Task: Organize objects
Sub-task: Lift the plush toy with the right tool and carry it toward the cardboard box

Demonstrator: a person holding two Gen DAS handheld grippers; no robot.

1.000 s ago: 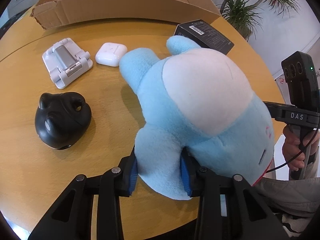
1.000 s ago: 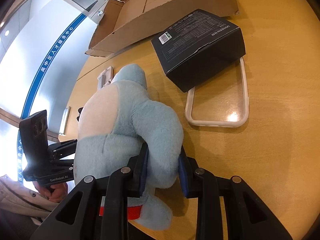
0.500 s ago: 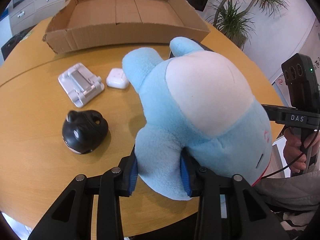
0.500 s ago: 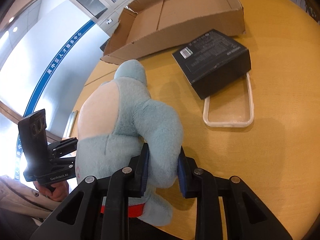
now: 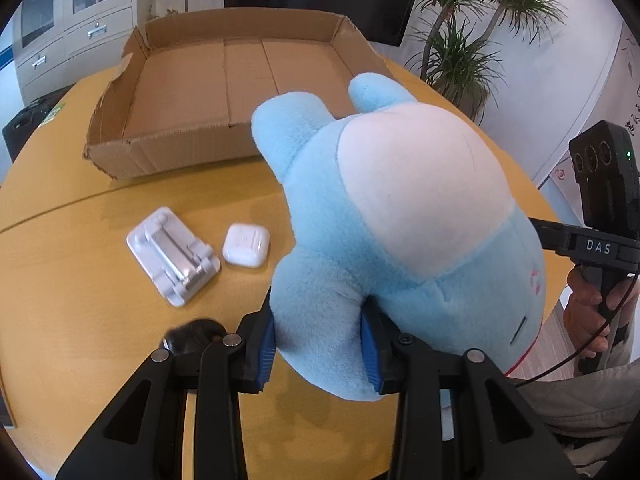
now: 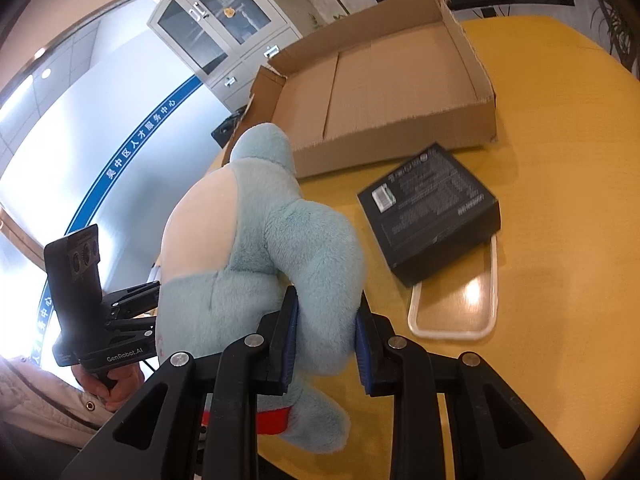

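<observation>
The bench [image 5: 60, 288] is a round yellow top. On it, at 12 o'clock in the left wrist view, lies the box [image 5: 240, 80], a shallow open cardboard tray with nothing inside.

The plush [image 5: 400, 220], light blue with a white belly, is the largest thing held. It hangs between both tools, clear of the bench and on the near side of the box.

The left gripper [image 5: 318, 350] has its fingers [image 5: 266, 354] drawn narrow and pressed into one blue limb of the plush; the body rises from them toward 1 o'clock. The right gripper [image 6: 326, 346] has its fingers [image 6: 289, 344] likewise narrow, clamped on another limb, with the body lying toward 10 o'clock in the right wrist view and a red strip of the toy below at 6 o'clock. A hand [image 5: 588, 320] grips the right tool's handle at 3 o'clock in the left view.

A black carton [image 6: 430, 212] sits on the bench at 2 o'clock of the right fingers, its near edge overlapping a clear phone case [image 6: 456, 312].

In the left view a white stand [image 5: 172, 254] lies at 10 o'clock of the fingers, and a white earbud case [image 5: 245, 245] lies just beside it. A black rounded thing [image 5: 192, 332] shows partly behind the left finger.
</observation>
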